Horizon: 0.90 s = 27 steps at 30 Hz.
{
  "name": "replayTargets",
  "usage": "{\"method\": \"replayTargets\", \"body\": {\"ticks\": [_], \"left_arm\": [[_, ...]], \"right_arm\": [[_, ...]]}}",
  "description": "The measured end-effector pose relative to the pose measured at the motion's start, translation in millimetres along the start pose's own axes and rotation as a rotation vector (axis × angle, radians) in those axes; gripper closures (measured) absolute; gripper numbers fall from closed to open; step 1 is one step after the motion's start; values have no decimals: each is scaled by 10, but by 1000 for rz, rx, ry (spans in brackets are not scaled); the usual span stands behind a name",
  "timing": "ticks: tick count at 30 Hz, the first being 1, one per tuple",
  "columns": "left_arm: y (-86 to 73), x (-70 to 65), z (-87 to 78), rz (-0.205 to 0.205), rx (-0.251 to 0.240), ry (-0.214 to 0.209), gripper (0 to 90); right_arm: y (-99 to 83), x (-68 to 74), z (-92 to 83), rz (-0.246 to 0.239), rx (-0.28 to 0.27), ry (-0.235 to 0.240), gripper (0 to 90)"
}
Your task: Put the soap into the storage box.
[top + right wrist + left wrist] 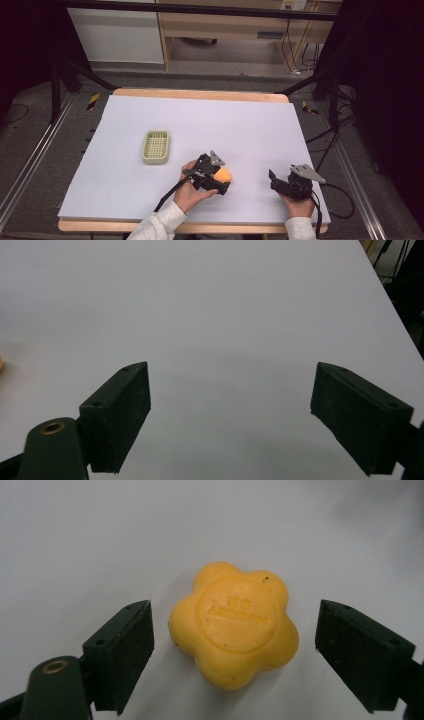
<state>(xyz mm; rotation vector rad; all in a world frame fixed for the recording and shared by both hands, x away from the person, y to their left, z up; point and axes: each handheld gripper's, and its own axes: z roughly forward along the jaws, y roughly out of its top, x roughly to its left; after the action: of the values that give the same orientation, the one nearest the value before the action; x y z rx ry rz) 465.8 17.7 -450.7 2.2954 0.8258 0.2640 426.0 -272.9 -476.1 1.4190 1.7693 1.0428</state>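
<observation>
Both black grippers, left gripper [218, 181] and right gripper [281, 182], carry grey three-cornered plates and trailing black cables; sleeves [159, 225] behind them look pale grey, perhaps white.

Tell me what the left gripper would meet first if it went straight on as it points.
The yellow soap, lying between the open left gripper jaws; depth to it is unclear.

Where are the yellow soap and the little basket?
soap [235, 625], left gripper view, on its round stamped middle.
basket [155, 146], high view, on its slatted floor.
</observation>
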Motion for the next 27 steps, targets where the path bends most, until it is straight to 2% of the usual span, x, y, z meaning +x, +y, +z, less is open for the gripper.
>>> {"method": "replayTargets", "body": {"ticks": [27], "left_arm": [[32, -2, 199, -22, 49, 25, 217]], "right_arm": [[1, -2, 3, 2, 5, 1, 168]]}}
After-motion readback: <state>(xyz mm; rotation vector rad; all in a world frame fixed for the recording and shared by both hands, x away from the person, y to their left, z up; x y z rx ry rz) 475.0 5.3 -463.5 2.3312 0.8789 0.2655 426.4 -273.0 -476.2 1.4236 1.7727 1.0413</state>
